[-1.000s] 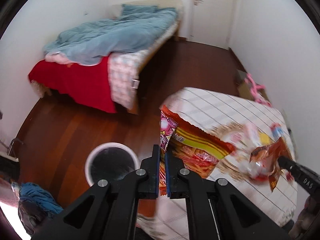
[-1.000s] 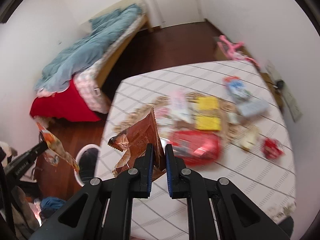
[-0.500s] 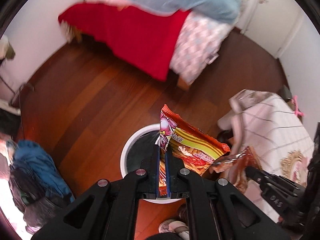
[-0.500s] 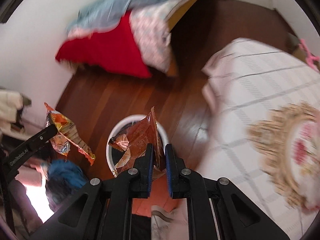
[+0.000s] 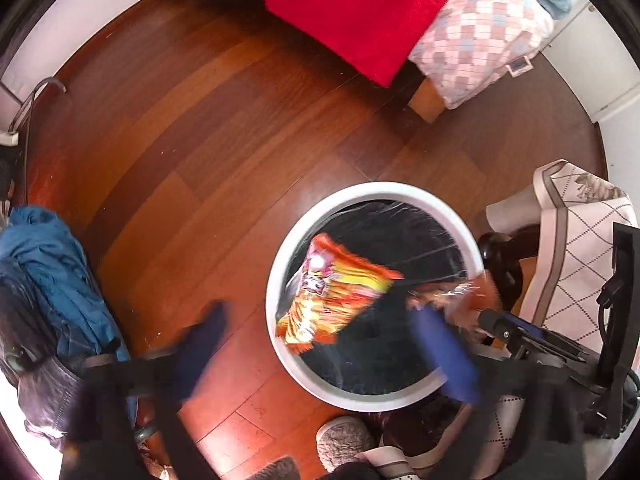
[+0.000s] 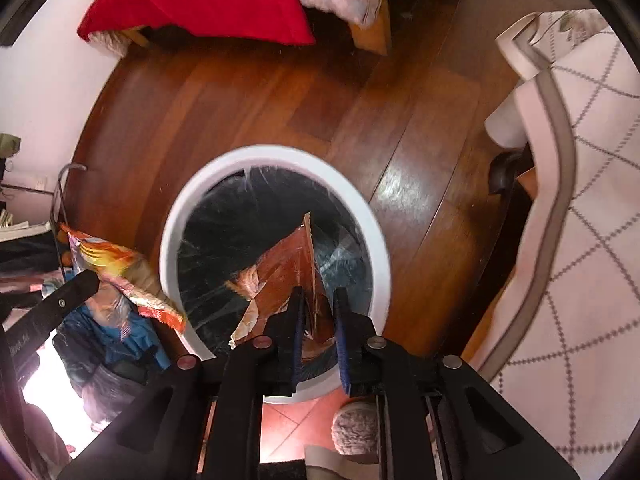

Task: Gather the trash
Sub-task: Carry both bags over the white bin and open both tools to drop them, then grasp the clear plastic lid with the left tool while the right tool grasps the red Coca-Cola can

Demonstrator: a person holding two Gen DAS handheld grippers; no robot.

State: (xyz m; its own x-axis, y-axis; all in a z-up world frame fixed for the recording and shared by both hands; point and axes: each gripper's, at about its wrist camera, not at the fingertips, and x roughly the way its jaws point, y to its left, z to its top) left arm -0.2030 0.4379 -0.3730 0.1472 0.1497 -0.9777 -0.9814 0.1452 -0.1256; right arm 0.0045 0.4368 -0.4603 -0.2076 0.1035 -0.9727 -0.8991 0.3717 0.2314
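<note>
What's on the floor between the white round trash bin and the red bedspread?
Nothing: bare dark wooden floor runs from the white round trash bin to the red bedspread, as both wrist views show.

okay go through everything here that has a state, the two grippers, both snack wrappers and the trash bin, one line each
left gripper: jaws just sprung wide, nothing gripped.
orange snack bag: released, loose over the bin mouth.
right gripper: jaws just parting around the wrapper; contact unclear.
brown wrapper: between the right jaws, over the bin.
trash bin: upright, uncovered, black liner fitted.
</note>
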